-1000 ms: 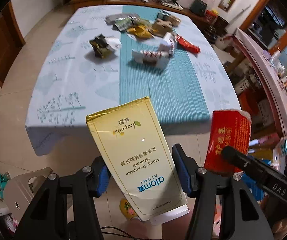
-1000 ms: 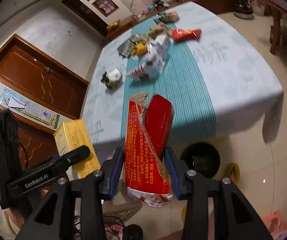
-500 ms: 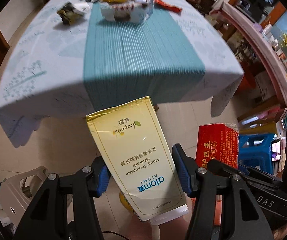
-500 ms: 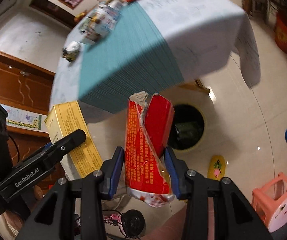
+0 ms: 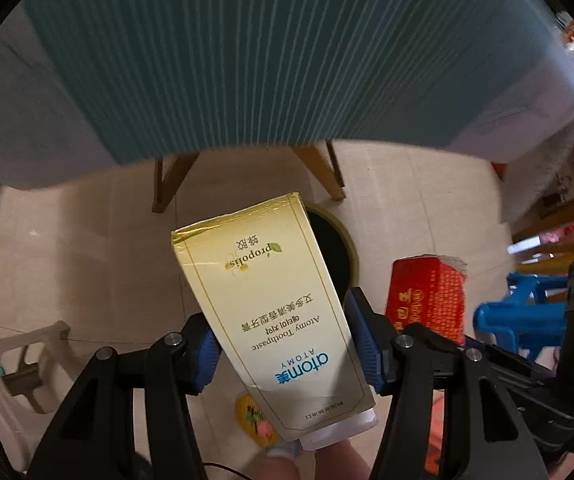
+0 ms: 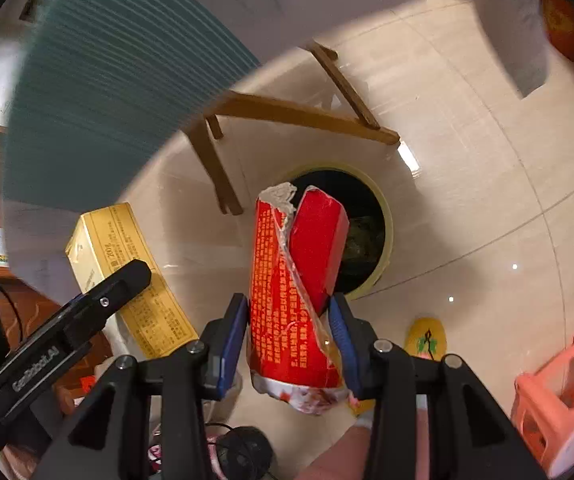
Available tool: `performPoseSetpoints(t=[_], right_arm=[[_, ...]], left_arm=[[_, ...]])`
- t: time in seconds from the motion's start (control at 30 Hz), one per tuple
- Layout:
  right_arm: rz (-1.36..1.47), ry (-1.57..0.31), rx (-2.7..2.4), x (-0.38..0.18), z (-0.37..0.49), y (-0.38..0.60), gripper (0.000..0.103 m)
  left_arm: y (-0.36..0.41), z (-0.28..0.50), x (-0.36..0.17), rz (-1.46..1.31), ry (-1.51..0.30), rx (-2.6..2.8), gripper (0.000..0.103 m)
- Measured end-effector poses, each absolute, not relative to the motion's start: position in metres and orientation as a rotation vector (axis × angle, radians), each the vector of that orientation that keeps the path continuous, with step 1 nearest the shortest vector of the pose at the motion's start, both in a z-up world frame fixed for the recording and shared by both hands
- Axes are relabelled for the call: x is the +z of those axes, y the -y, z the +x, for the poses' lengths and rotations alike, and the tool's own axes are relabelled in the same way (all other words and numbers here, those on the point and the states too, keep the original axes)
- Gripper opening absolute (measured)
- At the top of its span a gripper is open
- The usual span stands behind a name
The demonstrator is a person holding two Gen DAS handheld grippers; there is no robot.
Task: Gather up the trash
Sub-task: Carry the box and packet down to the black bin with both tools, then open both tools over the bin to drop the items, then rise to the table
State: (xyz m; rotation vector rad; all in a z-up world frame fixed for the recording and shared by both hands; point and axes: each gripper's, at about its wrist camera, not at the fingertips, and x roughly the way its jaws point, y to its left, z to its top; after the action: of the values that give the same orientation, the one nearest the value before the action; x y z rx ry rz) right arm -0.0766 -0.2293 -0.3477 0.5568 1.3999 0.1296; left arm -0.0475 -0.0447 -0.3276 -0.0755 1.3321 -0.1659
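My left gripper (image 5: 283, 344) is shut on a yellow toothpaste box (image 5: 267, 304), held upright above the floor; the box also shows in the right wrist view (image 6: 127, 276). My right gripper (image 6: 287, 332) is shut on a torn red carton (image 6: 291, 292), which also shows in the left wrist view (image 5: 427, 300). A round bin with a yellow rim (image 6: 383, 216) and dark inside stands on the floor just beyond both items; in the left wrist view the bin (image 5: 343, 248) is partly hidden behind the yellow box.
The table's hanging cloth with teal runner (image 5: 247, 60) fills the top of both views, with wooden table legs (image 6: 215, 168) beside the bin. A blue stool (image 5: 519, 320), a pink stool (image 6: 559, 396), a yellow slipper (image 6: 427, 336) and a beige stool (image 5: 27, 364) stand on the tiled floor.
Both grippers have tilted down and moved lower, from facing the tabletop to facing the floor. The bin now lies right behind the held box and carton. Both grips are unchanged.
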Motion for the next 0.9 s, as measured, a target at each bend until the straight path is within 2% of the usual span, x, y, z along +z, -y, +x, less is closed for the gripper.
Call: performPoseSetpoints(t=[0.17, 0.27, 0.33, 0.47, 0.53, 0.6, 0.63, 0.9], right_arm=[[0.528, -1.417, 0.148, -0.419, -0.055, 0.223, 0.043], [0.512, -1.421, 0.171, -0.452, -0.044, 0.218, 0.045], [0.504, -1.424, 0.177, -0.468, -0.036, 0.214, 0.045], [0.466, -1.432, 0.167, -0.491, -0.024, 0.21, 0.047], [0.455, -1.434, 0.167, -0.493, -0.021, 0.209, 0.048], [0.446, -1.43, 0.166, -0.491, -0.019, 0.209, 0.056], [0.442, -1.424, 0.168, -0.489, -0.019, 0.208, 0.057], [0.424, -1.399, 0.194, -0.465, -0.018, 0.206, 0.058]], left_arm=[[0.047, -0.04, -0.388, -0.116, -1.32, -0.119, 0.06], [0.047, -0.034, -0.416, -0.11, -1.329, -0.097, 0.069], [0.046, -0.032, -0.426, -0.094, -1.319, -0.08, 0.08], [0.037, -0.028, -0.437, -0.081, -1.303, -0.045, 0.082], [0.035, -0.021, -0.437, -0.081, -1.3, -0.028, 0.085], [0.033, -0.022, -0.433, -0.089, -1.294, -0.013, 0.085], [0.03, -0.024, -0.431, -0.088, -1.291, -0.007, 0.085], [0.017, -0.04, -0.394, -0.096, -1.269, 0.011, 0.085]])
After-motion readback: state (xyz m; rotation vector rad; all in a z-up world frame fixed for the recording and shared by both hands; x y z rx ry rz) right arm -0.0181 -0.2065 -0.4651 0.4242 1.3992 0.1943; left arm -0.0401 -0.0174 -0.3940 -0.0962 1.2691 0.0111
